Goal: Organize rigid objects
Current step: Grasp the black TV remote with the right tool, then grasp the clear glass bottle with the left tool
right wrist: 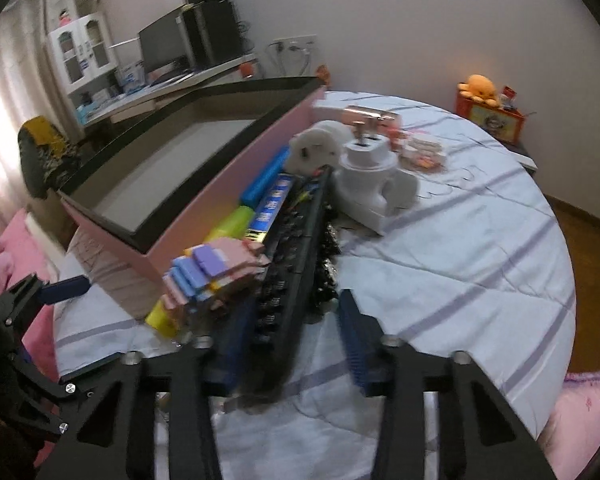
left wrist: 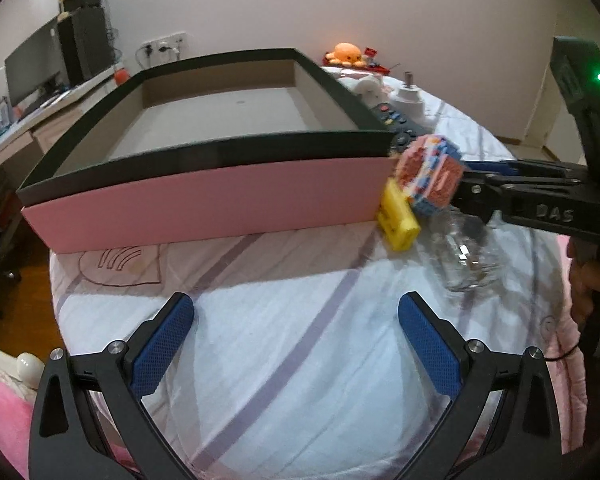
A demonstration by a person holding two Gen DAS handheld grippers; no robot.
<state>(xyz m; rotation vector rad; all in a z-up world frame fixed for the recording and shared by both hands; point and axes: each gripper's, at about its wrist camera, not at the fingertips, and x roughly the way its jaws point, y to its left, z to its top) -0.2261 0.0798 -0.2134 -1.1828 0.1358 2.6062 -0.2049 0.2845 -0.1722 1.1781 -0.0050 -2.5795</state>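
A large empty pink box [left wrist: 220, 196] with a dark rim stands on the quilted bed; its pink wall [right wrist: 228, 184] runs along a row of objects. My left gripper [left wrist: 298, 344] hangs open over bare quilt in front of the box, with nothing between its pads. My right gripper [right wrist: 292, 340] straddles a long black remote control [right wrist: 292, 272], and its blue pads seem to press both sides, though the picture is blurred. In the left wrist view the right gripper [left wrist: 466, 182] reaches in from the right, just behind a pink and blue brick model [left wrist: 428, 176].
A yellow block [left wrist: 398, 220] and a clear glass jar [left wrist: 464, 256] lie by the box's corner. Beside the remote are a white valve [right wrist: 372, 176], a blue cylinder [right wrist: 266, 180] and a green one [right wrist: 232, 220]. An orange plush octopus [right wrist: 480, 86] sits at the back.
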